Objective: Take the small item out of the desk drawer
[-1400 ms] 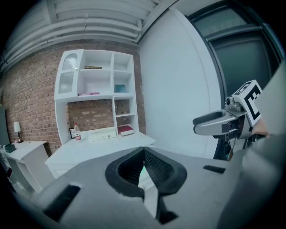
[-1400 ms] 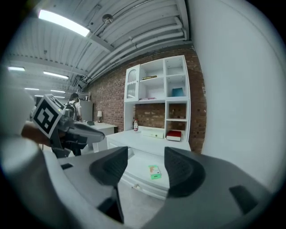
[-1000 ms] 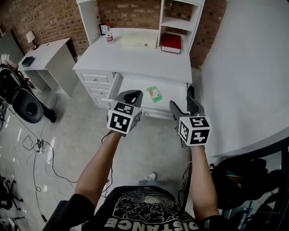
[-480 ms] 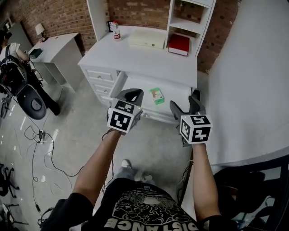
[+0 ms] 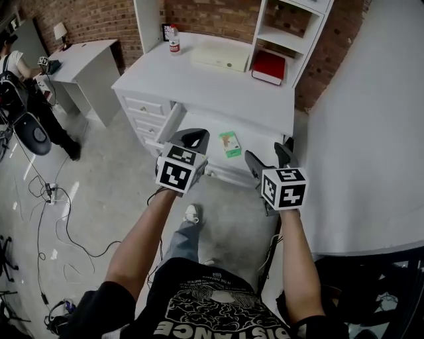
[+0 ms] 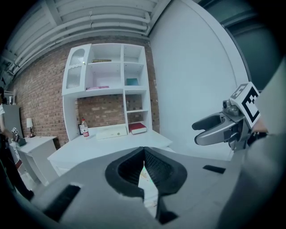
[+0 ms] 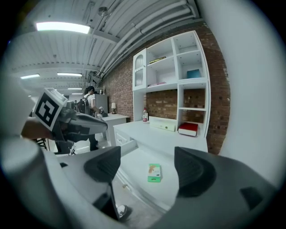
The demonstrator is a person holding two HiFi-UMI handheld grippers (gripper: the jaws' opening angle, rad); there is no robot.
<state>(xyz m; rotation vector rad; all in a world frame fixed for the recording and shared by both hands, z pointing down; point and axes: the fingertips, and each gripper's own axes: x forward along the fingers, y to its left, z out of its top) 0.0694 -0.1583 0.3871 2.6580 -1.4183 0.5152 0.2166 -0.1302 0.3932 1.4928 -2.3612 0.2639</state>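
Print on the green box (image 5: pixel 230 144) in the drawer (image 5: pixel 260 142) is unreadable. Left gripper (image 5: pixel 193 138) closed, empty; right gripper (image 5: pixel 268 154) opening, empty

We see a small green-and-white cardboard box (image 5: pixel 229 144) lying flat, well apart from the walls of the pulled-open white desk drawer (image 5: pixel 260 140).

Red brick wall (image 5: pixel 212 13) behind white shelving hutch (image 5: pixel 149 23); small white side table (image 5: pixel 83 54) at left; plain white wall (image 5: pixel 371 99) right; grey floor (image 5: pixel 112 172); ceiling strips (image 7: pixel 62 27) lit.

Red book (image 5: pixel 268 67); red-capped bottle (image 5: pixel 173 44); flat cream box (image 5: pixel 220 56); white side table (image 5: pixel 83 54)
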